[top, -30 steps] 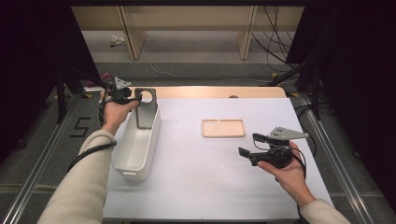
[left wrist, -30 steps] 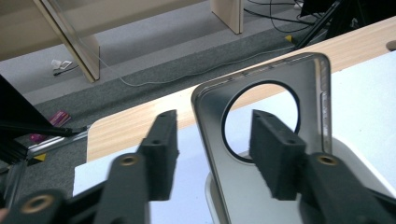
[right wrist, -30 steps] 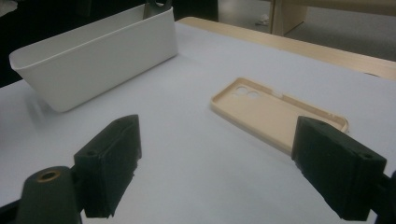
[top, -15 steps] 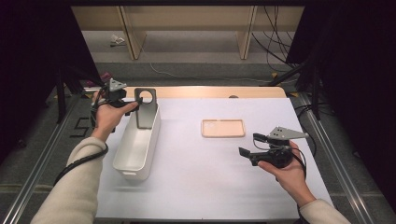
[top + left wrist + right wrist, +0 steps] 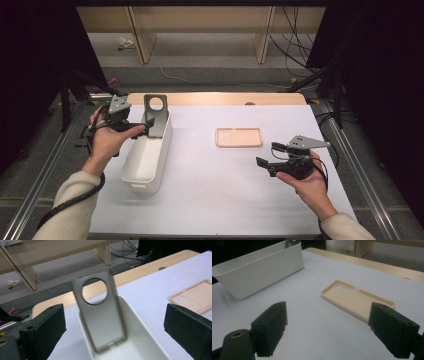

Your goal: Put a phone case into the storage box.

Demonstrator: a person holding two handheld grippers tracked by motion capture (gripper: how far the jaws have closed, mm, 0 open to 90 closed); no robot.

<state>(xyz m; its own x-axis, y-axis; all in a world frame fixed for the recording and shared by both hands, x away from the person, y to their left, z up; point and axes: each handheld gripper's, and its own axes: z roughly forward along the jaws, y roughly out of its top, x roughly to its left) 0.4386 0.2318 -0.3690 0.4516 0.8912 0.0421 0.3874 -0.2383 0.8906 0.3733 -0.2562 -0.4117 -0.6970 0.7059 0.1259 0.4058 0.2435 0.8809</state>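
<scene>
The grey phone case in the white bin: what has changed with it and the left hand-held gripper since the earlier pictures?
The left hand-held gripper opened its jaws, let go of the grey phone case and drew back leftward. The case stays leaning upright in the white bin. The right hand-held gripper and beige case kept still.

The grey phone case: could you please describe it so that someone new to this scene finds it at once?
Look at the long white bin on the left side of the white table. The grey phone case stands upright at its far end, leaning on the wall. Unlike the beige case lying flat on the table, it has one large round hole near its top.
</scene>
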